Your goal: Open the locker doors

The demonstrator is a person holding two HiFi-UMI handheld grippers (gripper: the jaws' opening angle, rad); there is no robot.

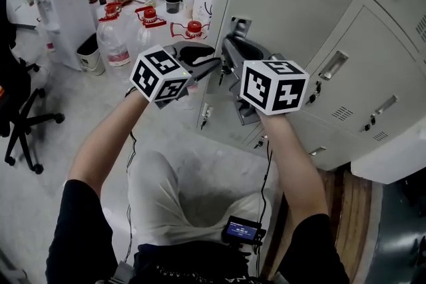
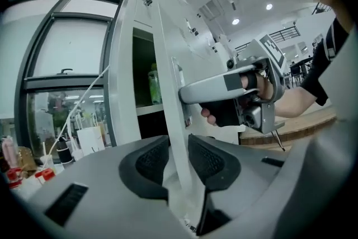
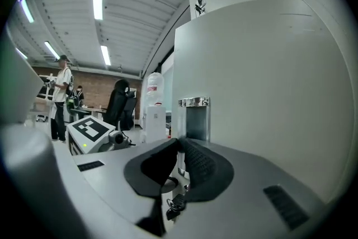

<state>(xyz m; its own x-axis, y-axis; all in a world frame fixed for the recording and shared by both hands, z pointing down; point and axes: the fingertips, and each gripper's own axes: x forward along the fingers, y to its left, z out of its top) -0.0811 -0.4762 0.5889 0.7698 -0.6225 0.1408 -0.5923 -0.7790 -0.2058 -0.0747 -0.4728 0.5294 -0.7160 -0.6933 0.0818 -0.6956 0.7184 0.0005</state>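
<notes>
Around you is a pale floor (image 1: 66, 90); red-capped water bottles (image 1: 113, 36) stand on it at the far left, a black office chair (image 1: 20, 116) sits at the left edge, and a bank of grey lockers (image 1: 373, 76) fills the right side. The locker door (image 1: 293, 10) you are working on stands ajar at the far middle, with a dark compartment showing behind it in the left gripper view; its free edge lies between your two grippers. Your left gripper (image 2: 179, 157) has its jaws spread; the door's thin edge runs up between them, with a gap showing at the left pad. Your right gripper (image 3: 180, 162) meets the door's face from the right; its jaws are drawn narrow and pinch the lower part of the chrome handle (image 3: 193, 116); a small bunch of keys (image 3: 174, 204) hangs just below the pads. The two marker cubes sit near each other in front of the lockers.
</notes>
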